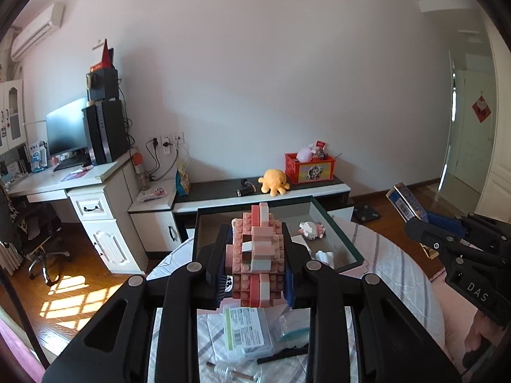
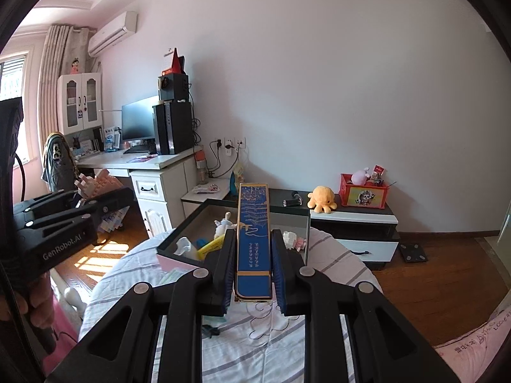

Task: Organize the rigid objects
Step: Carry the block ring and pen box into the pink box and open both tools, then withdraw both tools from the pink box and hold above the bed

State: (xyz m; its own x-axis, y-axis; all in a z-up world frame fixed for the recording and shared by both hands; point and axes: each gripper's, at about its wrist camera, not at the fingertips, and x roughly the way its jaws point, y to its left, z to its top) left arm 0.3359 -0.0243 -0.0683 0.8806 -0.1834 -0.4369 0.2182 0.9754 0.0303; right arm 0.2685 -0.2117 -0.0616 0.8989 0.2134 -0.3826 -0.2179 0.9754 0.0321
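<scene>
Two pads of the right hand-held gripper [image 2: 252, 274] clamp the blue box [image 2: 254, 239], pointing away.

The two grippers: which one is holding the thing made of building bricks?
The left gripper. Its jaws clamp the pink and white brick model, while the right gripper grips a long blue box with gold trim.

Pink-and-white plastic brick-built model [image 1: 258, 255] was held off the bed, clamped on both sides, stud faces showing, above the near edge of the open dark-rimmed rectangular storage box [image 1: 338, 223]. Long flat blue box with gold trim and printed pattern [image 2: 253, 242] was held lengthwise, also clamped on both sides, far end tilted up over the storage box's near rim. Small white and pink toys [image 1: 312, 229] lay inside the storage box.
</scene>
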